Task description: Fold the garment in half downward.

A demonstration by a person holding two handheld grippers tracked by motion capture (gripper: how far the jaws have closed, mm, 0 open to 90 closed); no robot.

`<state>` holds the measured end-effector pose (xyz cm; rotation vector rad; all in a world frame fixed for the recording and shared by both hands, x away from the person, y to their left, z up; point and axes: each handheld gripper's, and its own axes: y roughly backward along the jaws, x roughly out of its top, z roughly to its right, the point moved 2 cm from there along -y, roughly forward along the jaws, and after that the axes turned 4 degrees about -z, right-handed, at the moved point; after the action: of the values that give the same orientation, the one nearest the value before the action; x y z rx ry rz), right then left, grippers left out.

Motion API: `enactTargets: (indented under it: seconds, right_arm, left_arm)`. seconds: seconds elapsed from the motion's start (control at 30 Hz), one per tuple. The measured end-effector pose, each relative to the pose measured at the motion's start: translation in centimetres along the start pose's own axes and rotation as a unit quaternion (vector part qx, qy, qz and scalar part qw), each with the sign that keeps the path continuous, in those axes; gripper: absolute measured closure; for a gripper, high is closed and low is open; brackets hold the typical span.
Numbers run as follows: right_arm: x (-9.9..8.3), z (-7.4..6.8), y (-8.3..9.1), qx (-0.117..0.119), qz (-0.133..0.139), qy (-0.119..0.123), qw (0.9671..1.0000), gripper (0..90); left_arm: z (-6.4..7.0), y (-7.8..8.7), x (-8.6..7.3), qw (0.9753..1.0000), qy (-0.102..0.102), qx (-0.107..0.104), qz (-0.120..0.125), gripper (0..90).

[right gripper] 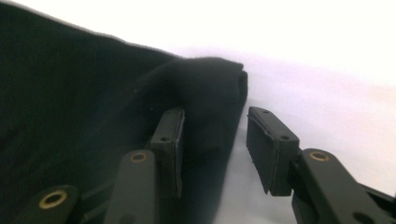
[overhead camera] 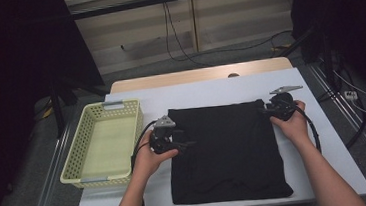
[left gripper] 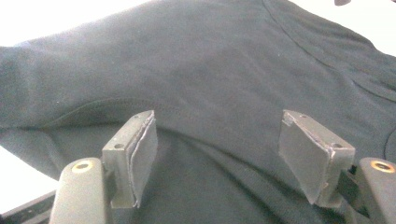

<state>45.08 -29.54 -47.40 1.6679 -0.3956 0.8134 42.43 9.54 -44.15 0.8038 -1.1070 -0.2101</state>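
A black garment (overhead camera: 225, 149) lies folded flat on the white table top (overhead camera: 325, 141). My left gripper (overhead camera: 187, 144) rests over its left edge, pointing right. In the left gripper view that gripper (left gripper: 218, 119) is open wide, with the black cloth (left gripper: 210, 60) beneath it and nothing between the pads. My right gripper (overhead camera: 265, 109) is at the garment's far right corner. In the right gripper view it (right gripper: 215, 112) stands open astride the cloth's folded corner (right gripper: 210, 84), one jaw on the cloth and the other over the bare table (right gripper: 327, 93).
A pale yellow perforated basket (overhead camera: 71, 165) stands empty at the left of the table, close to my left hand. Cables trail from both grippers. Dark stands and floor cables surround the table; its near edge lies just below the garment's hem.
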Motion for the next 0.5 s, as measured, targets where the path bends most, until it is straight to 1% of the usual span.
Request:
enactTargets:
  seconds: [0.03, 0.07, 0.1, 0.13, 0.17, 0.23, 0.27, 0.3, 0.33, 0.37, 0.4, 0.43, 0.47, 0.5]
  right_arm:
    - [0.0, 0.1, -0.1, 0.002, 0.002, -0.008, 1.0000, 58.1]
    - [0.1, 0.0, -0.1, 0.007, 0.002, -0.009, 0.9999, 66.0]
    - [0.1, -0.1, -0.2, 0.025, 0.001, -0.013, 0.9996, 74.0]
    - [0.2, -0.1, -0.2, 0.040, 0.003, -0.019, 0.9990, 77.9]
    - [0.2, -0.1, -0.3, 0.046, 0.001, -0.023, 0.9987, 81.6]
    - [0.3, -0.2, 0.1, 0.041, 0.000, -0.022, 0.9989, 83.6]
    - [0.4, -0.4, 0.5, 0.048, 0.003, -0.023, 0.9986, 83.9]
    - [0.5, -0.5, 1.0, 0.049, 0.000, -0.020, 0.9986, 83.9]
    - [0.5, -0.7, 1.6, 0.037, -0.005, -0.013, 0.9992, 83.6]
    - [0.6, -0.7, 2.2, 0.031, -0.005, -0.005, 0.9995, 82.9]
    - [0.6, -0.8, 2.8, 0.033, -0.003, -0.005, 0.9994, 82.4]
    - [0.5, -0.7, 3.4, 0.038, 0.000, -0.012, 0.9992, 82.0]
    - [0.5, -0.5, 3.9, 0.036, 0.004, -0.018, 0.9992, 80.6]
    - [0.4, -0.4, 4.3, 0.032, 0.008, -0.018, 0.9993, 81.2]
  left_arm:
    - [0.0, 0.0, 0.0, 1.0000, 0.000, -0.001, 0.001, 29.1]
    - [-0.1, -0.1, 0.0, 1.0000, 0.000, -0.002, 0.001, 29.1]
    - [-0.1, 0.0, 0.0, 1.0000, -0.001, -0.002, -0.001, 29.1]
    - [-0.2, 0.0, 0.1, 1.0000, 0.001, 0.000, 0.000, 29.2]
    - [-0.3, 0.0, 0.1, 1.0000, 0.003, 0.001, 0.003, 29.2]
    - [-0.4, 0.2, 0.2, 1.0000, 0.002, 0.004, 0.005, 29.3]
    - [-0.4, 0.3, 0.3, 1.0000, 0.004, 0.004, 0.006, 29.4]
    - [-0.5, 0.4, 0.4, 0.9999, 0.006, 0.007, 0.008, 29.4]
    - [-0.5, 0.5, 0.5, 0.9999, 0.005, 0.009, 0.008, 29.3]
    - [-0.6, 0.6, 0.5, 0.9999, 0.004, 0.011, 0.011, 29.3]
    - [-0.7, 0.7, 0.6, 0.9998, 0.007, 0.013, 0.014, 29.3]
    - [-0.7, 0.8, 0.7, 0.9998, 0.008, 0.014, 0.015, 29.3]
    - [-0.8, 0.9, 0.8, 0.9997, 0.011, 0.018, 0.016, 29.2]
    - [-1.0, 1.0, 0.9, 0.9996, 0.013, 0.021, 0.017, 29.2]
